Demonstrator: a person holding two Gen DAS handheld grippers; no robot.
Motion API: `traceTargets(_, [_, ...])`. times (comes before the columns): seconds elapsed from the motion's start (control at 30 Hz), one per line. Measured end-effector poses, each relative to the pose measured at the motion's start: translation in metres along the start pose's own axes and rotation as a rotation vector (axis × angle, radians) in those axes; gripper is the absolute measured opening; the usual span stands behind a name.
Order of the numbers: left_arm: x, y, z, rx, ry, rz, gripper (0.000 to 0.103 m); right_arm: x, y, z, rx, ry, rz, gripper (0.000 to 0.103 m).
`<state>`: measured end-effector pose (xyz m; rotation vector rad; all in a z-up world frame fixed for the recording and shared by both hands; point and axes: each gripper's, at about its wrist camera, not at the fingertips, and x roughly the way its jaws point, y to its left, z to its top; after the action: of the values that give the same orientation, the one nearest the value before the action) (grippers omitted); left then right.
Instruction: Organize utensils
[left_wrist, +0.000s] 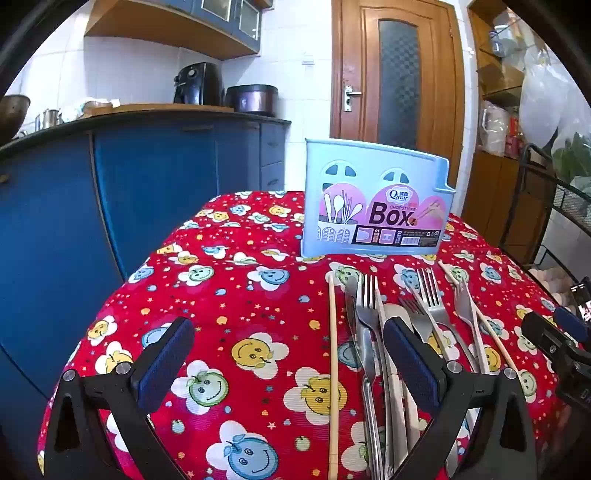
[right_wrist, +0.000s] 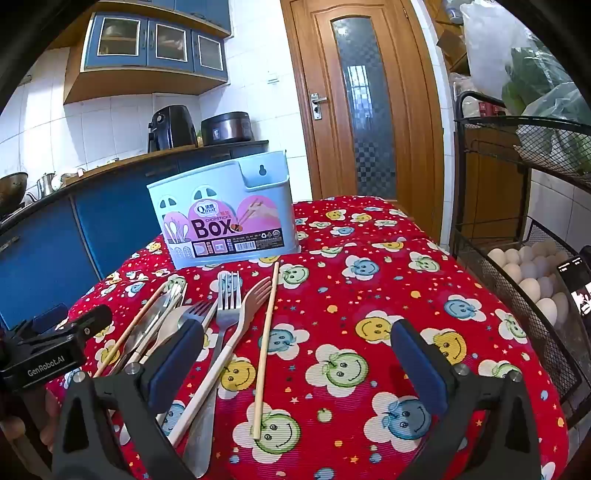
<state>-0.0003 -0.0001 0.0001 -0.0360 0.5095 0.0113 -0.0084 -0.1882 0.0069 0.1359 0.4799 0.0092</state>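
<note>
A light blue chopsticks box stands upright at the far side of the table; it also shows in the right wrist view. Before it lie a chopstick, metal forks, a knife, a beige fork and a second chopstick. My left gripper is open and empty above the cloth, its right finger over the utensil pile. My right gripper is open and empty, with the second chopstick lying between its fingers.
The table wears a red smiley-flower cloth. Blue cabinets stand to the left, a wooden door behind. A black wire rack with eggs stands close on the right. The other gripper's body sits at the left.
</note>
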Motion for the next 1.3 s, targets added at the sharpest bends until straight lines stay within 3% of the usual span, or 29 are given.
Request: traceTargets(1.3, [0.0001,-0.0001,0.0001,-0.005,0.008,-0.003,0.102,0.0014,0.0013,-0.0003,-0.006,0.008,-0.004,0.103])
